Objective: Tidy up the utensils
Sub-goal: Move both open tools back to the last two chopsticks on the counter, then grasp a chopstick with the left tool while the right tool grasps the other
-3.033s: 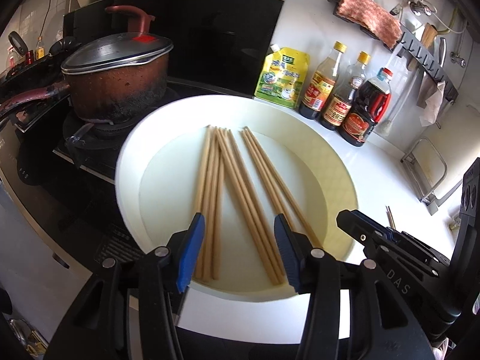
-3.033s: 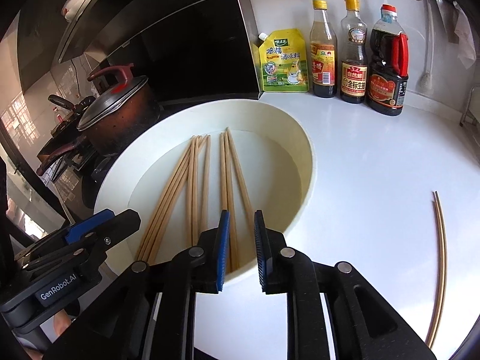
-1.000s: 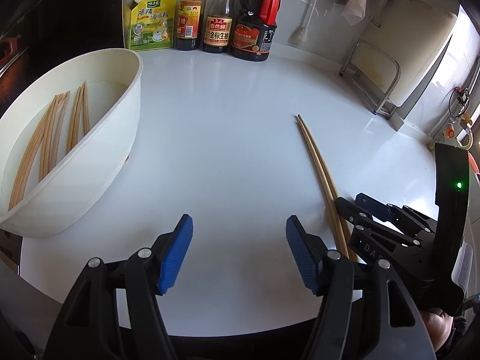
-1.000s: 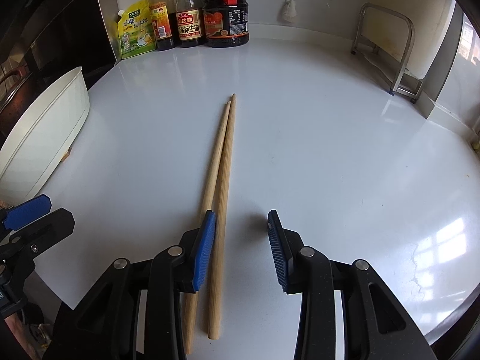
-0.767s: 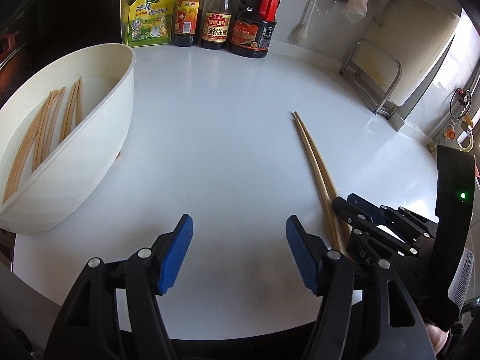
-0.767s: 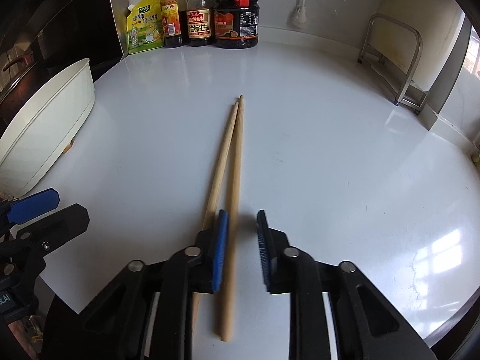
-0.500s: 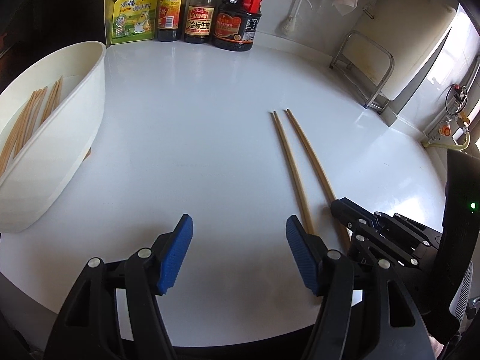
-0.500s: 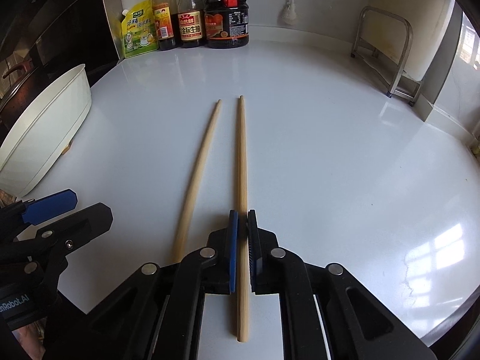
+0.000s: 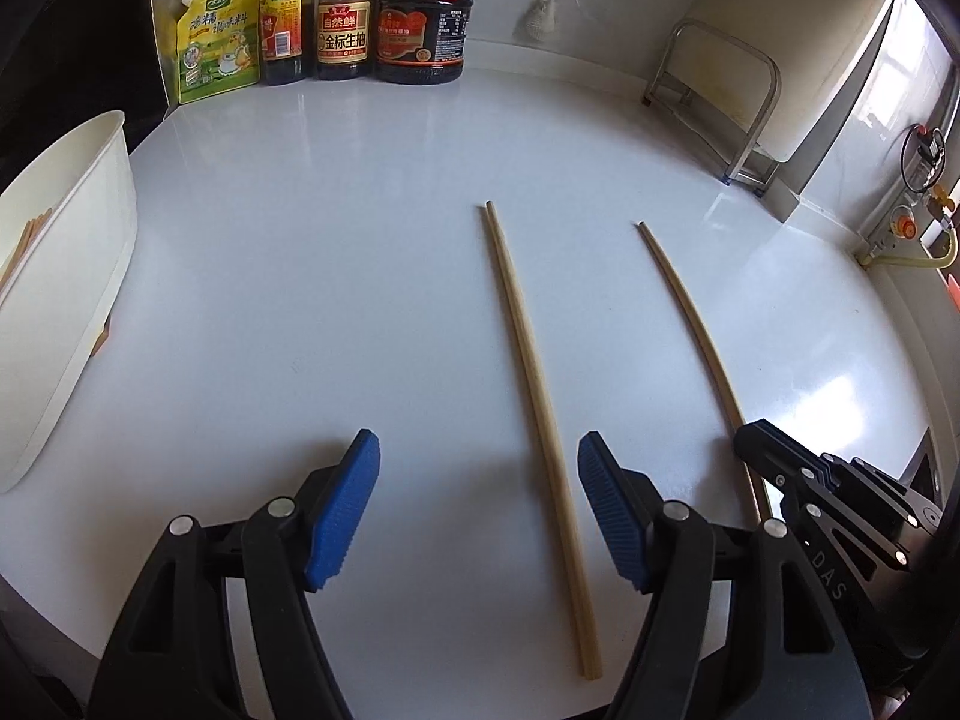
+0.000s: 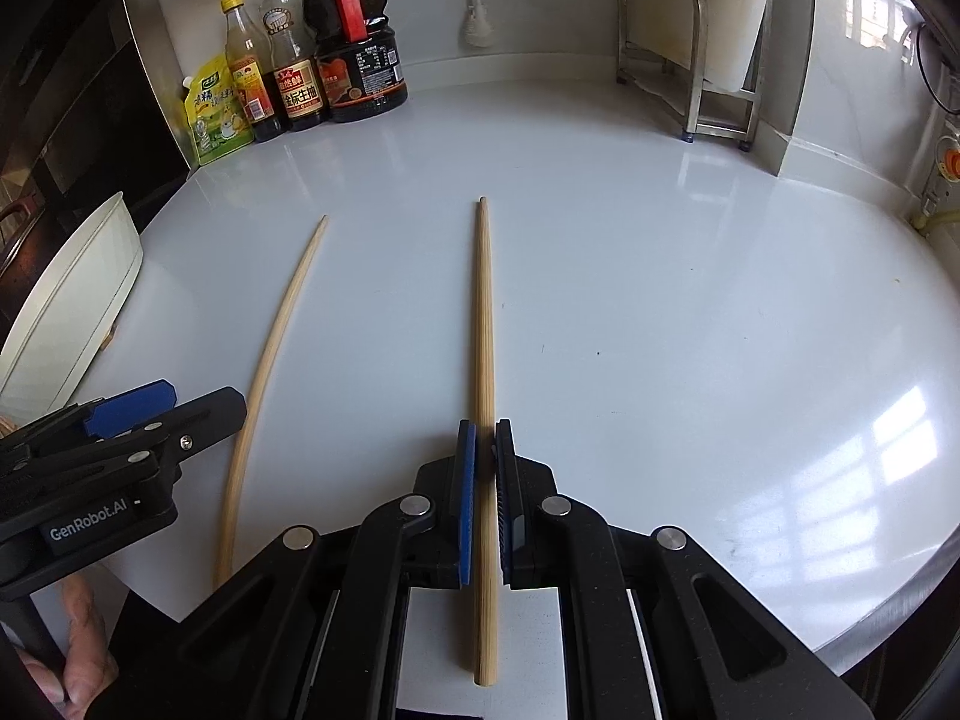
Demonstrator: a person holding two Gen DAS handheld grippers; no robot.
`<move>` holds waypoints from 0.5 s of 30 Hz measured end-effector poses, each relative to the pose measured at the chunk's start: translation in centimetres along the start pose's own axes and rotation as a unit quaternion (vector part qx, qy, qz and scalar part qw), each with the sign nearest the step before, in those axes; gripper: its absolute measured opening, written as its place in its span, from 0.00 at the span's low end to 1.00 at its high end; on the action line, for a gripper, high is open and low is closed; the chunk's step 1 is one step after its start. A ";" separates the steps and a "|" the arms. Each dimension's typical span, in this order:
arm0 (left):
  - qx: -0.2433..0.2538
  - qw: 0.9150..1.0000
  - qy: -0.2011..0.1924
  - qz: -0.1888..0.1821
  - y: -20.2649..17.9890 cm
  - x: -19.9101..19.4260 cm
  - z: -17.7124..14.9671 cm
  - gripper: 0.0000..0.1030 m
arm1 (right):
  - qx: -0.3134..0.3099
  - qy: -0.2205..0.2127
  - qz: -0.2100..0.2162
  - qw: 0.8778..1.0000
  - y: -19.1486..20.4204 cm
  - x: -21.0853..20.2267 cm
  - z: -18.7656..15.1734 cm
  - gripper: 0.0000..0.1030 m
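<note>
Chopstick point(image 10: 483, 324) clamped near its thick end in right hand-held gripper point(image 10: 485, 480): light, stiff, smooth, likely to pivot or slip. Left hand-held gripper point(image 9: 480, 504) gapes empty over second chopstick point(image 9: 528, 360) on desk point(image 9: 300, 276); grip thick end.

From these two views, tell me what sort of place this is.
Most likely a home kitchen: sauce bottles and a seasoning pouch line the wall behind a white counter, with chopsticks laid out.

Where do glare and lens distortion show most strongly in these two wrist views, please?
Right wrist view: window glare forms a bright grid on the white counter at lower right; the loose chopstick near the left edge looks bowed. Left wrist view: a softer bright patch lies at the counter's right; here the chopstick in the right tongs bows instead. Both views darken to black at the corners.
</note>
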State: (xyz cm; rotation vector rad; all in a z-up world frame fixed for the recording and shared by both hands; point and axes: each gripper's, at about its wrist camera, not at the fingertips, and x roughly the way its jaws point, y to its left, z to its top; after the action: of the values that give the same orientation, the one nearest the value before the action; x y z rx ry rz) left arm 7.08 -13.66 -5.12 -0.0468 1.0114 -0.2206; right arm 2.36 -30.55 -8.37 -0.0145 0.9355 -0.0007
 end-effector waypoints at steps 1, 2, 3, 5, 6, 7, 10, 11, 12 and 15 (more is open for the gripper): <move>0.002 1.000 -0.001 0.004 -0.2 0.1 0.1 0.65 | -0.001 0.000 0.002 1.000 0.0 0.0 0.0 0.06; 0.003 1.000 -0.001 0.006 -0.3 0.2 0.2 0.65 | -0.001 -0.001 0.003 1.000 -0.1 0.0 0.1 0.06; 0.004 1.000 -0.001 0.008 -0.4 0.3 0.2 0.65 | 0.000 -0.004 0.003 1.000 -0.2 0.0 0.2 0.10; 0.005 1.000 0.000 0.012 -0.6 0.6 0.3 0.65 | 0.001 -0.005 0.002 1.000 -0.3 0.0 0.4 0.15; 0.005 1.000 0.000 0.014 -0.6 0.7 0.3 0.65 | 0.001 -0.006 0.000 1.000 -0.4 0.0 0.5 0.15; 0.007 1.000 -0.001 0.018 -0.7 0.7 0.3 0.66 | 0.000 -0.007 -0.001 1.000 -0.4 0.1 0.6 0.15; 0.012 1.000 -0.004 0.028 -1.2 0.9 0.3 0.66 | -0.004 -0.005 -0.005 1.000 -0.4 0.4 0.8 0.15; 0.015 0.999 -0.006 0.029 -1.3 0.9 0.3 0.66 | -0.006 -0.005 -0.007 1.000 -0.4 0.4 0.9 0.15; 0.017 0.999 -0.007 0.033 -1.4 1.0 0.3 0.66 | -0.010 -0.005 -0.009 1.000 -0.2 0.5 0.9 0.15; 0.023 0.999 -0.010 0.040 -1.9 1.1 0.2 0.61 | -0.027 -0.001 -0.016 1.000 0.4 0.7 1.2 0.17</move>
State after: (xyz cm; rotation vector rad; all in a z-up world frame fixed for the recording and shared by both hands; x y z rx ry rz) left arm 7.51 -15.70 -5.64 0.0337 0.9863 -0.1690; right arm 3.68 -30.16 -8.22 -0.0797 0.9328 -0.0049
